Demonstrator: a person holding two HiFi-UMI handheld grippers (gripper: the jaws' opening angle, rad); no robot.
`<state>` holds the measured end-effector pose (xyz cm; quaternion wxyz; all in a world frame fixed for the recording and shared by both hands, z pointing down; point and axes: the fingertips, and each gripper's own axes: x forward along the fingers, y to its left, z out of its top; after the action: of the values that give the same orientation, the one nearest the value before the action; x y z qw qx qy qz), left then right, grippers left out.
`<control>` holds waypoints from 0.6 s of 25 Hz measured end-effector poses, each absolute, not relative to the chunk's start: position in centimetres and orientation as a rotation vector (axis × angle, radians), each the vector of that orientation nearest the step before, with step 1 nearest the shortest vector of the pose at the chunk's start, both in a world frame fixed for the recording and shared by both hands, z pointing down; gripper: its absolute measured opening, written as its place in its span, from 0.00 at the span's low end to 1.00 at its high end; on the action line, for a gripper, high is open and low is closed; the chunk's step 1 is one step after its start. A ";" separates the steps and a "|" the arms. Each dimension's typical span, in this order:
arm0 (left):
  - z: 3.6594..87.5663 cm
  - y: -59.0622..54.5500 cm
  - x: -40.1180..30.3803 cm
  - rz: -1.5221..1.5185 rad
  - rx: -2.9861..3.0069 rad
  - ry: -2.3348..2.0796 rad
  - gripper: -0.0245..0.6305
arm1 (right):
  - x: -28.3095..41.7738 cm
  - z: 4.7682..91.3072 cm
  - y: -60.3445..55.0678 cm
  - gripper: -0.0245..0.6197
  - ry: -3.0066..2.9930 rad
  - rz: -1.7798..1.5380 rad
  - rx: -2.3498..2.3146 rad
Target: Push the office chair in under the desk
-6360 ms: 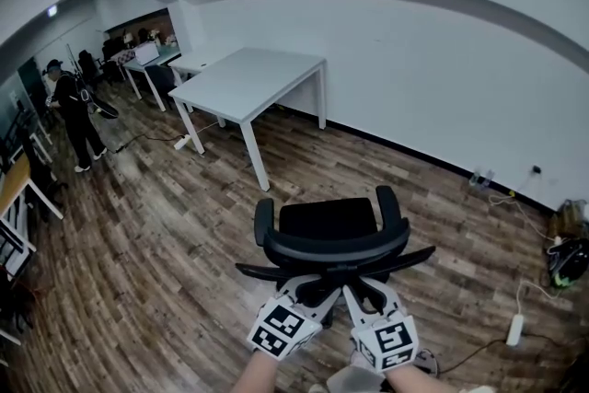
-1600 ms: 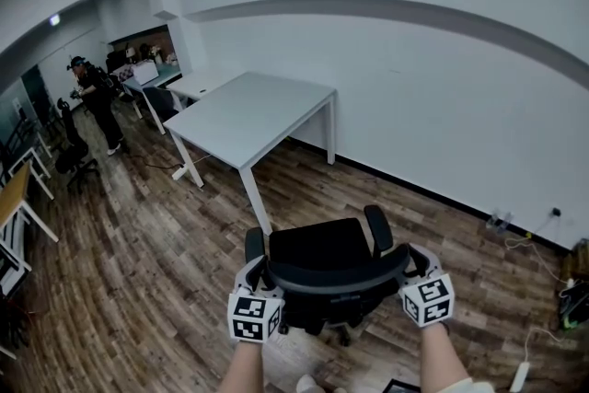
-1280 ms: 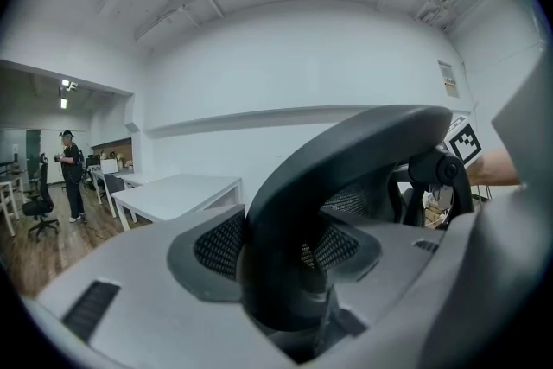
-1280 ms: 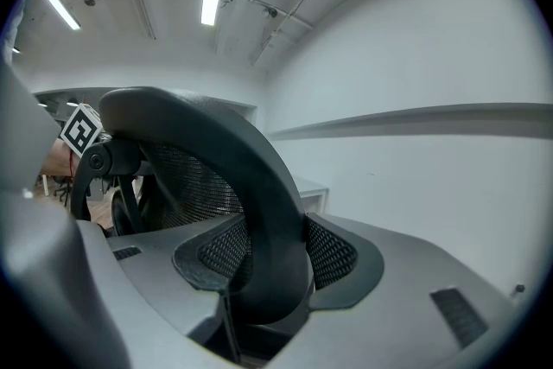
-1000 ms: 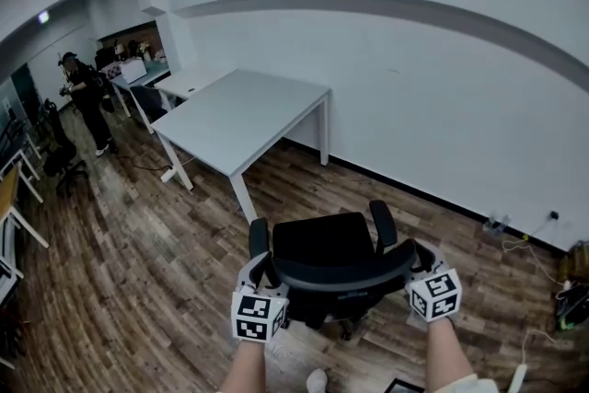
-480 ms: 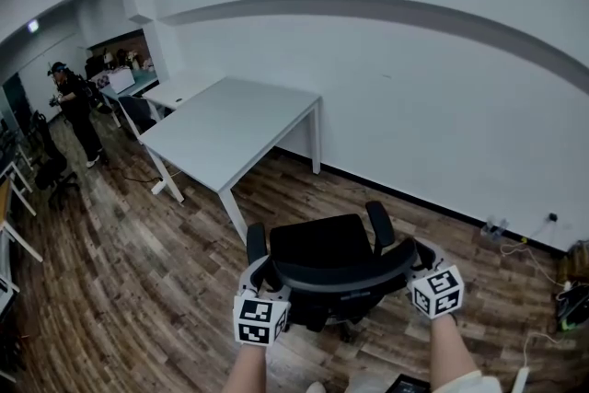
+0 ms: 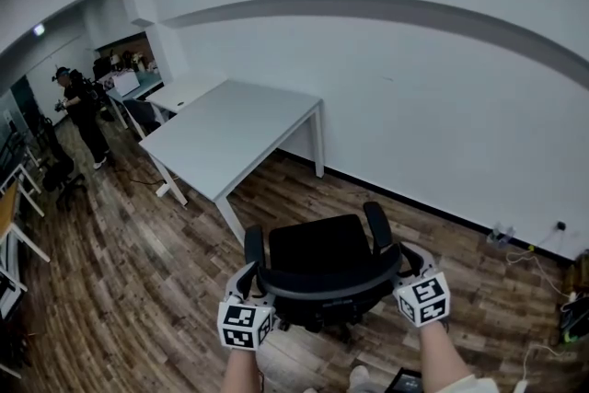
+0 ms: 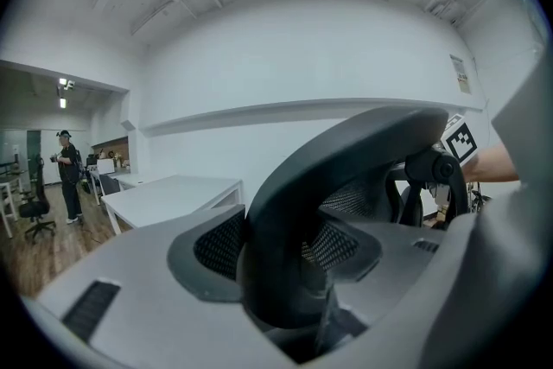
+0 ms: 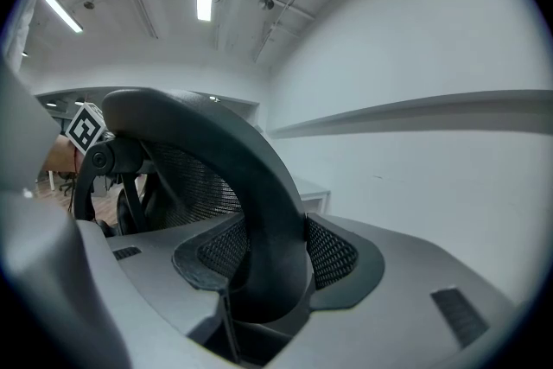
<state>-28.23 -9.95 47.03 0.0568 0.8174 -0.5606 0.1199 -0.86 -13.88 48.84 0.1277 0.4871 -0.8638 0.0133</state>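
Ahead and left of the office chair [image 7: 322, 255], the bench [image 7: 230, 129] stands apart, its corner leg [image 7: 227, 218] nearer your left hand-held gripper [image 7: 250, 279]. That and your right hand-held gripper [image 7: 403, 262] each clamp the backrest rim [image 7: 327, 291]; you probably need to steer left.

The left gripper [image 7: 247, 281] and the right gripper [image 7: 408, 260] are alike: each has two broad, smooth grey fingers [image 8: 121, 289], lined on the inner faces with dark pads [image 9: 335, 255] of a mesh-like texture. A small dark rectangular slot [image 9: 458, 315] marks each finger further back from the tip. Behind the fingers sits a white cube [image 7: 246, 325] printed with black square markers, then bare forearms [image 7: 241, 373], with the edge of a pale sleeve [image 7: 465, 385] on the right one.
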 end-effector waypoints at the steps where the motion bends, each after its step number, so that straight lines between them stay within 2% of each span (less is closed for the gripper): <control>1: 47.1 -10.1 -28.1 0.365 2.475 -1.704 0.37 | -0.8 48.8 -14.2 0.39 -2.518 0.035 1.410; 15: 47.3 -13.8 -26.2 0.321 2.436 -1.753 0.37 | 1.0 48.7 -18.5 0.39 -2.527 0.023 1.383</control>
<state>-26.25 -13.76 47.26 0.0619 0.8056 -0.5796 0.1062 0.96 -18.54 48.68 0.1303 0.4759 -0.8697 0.0080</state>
